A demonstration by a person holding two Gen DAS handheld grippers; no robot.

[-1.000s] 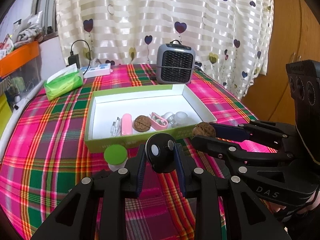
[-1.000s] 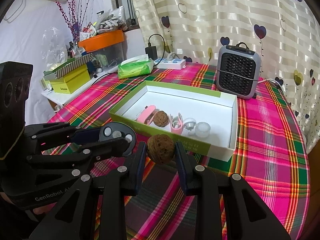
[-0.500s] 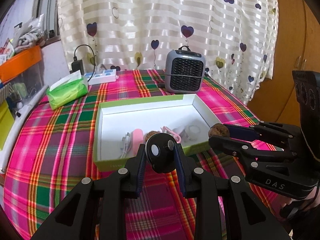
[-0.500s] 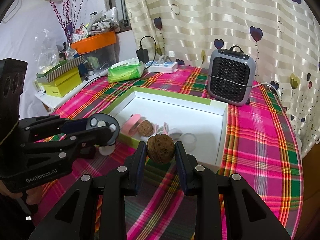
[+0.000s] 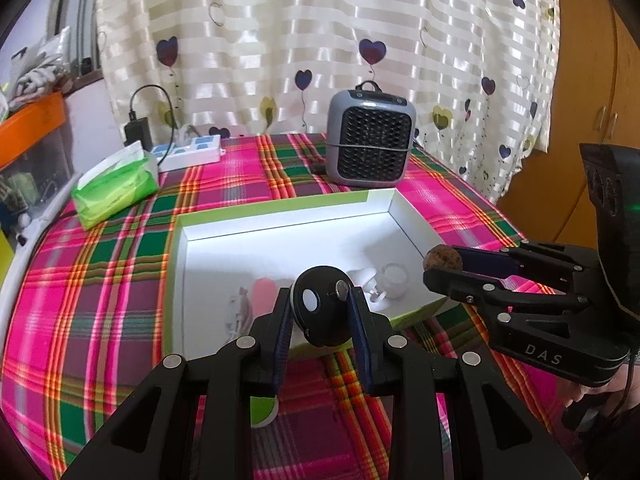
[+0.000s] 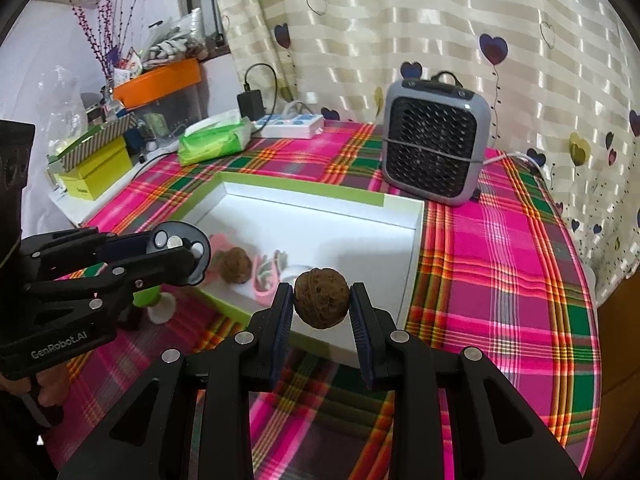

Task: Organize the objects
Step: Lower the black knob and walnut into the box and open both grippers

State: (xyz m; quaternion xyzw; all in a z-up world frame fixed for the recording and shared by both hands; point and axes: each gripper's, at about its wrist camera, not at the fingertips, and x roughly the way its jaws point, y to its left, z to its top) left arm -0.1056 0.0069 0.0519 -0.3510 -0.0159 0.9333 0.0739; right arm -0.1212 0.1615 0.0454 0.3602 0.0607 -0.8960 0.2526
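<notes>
Bench (image 6: pixel 520 240) draped in pink-green plaid cloth, before a heart-print curtain (image 6: pixel 400 20). Left hand-held gripper (image 5: pixel 320 312) clamps a black disc (image 5: pixel 324 308); right hand-held gripper (image 6: pixel 322 304) clamps a walnut (image 6: pixel 321 297). Both hover over the near edge of the white-lined box (image 6: pixel 416 240); grey heater (image 6: pixel 434 148) behind.

My left gripper (image 5: pixel 320 312) and right gripper (image 6: pixel 322 306) are matte black frames with triangular cut-outs, silver screw heads and dark blue ribbed pads. White lettering reads "GenRobot.AI" on one, "DAS" on the other.
</notes>
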